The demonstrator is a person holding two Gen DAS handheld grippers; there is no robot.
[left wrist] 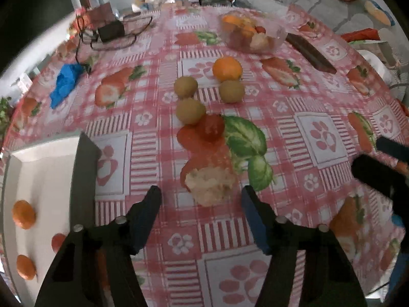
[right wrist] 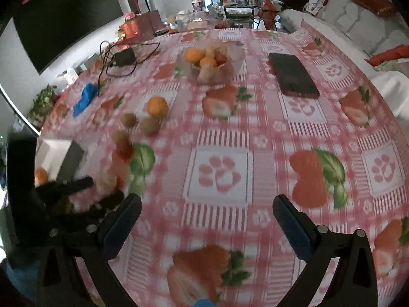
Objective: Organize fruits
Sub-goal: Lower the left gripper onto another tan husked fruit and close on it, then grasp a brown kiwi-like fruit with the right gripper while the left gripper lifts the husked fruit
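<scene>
The left gripper (left wrist: 202,197) hung with fingers apart around a pale lumpy fruit (left wrist: 209,185) on the strawberry-print tablecloth (left wrist: 319,133), pads not visibly touching it. The right gripper (right wrist: 207,204) stood released over bare cloth. No writing was legible anywhere.

Open hand-held gripper (right wrist: 207,217) above tablecloth (right wrist: 219,133), loose fruit (right wrist: 157,105)

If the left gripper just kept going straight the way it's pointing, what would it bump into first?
Most likely the pale lumpy fruit lying just ahead of the left gripper, roughly centred between its open jaws; the red fruit lies beyond it.
</scene>
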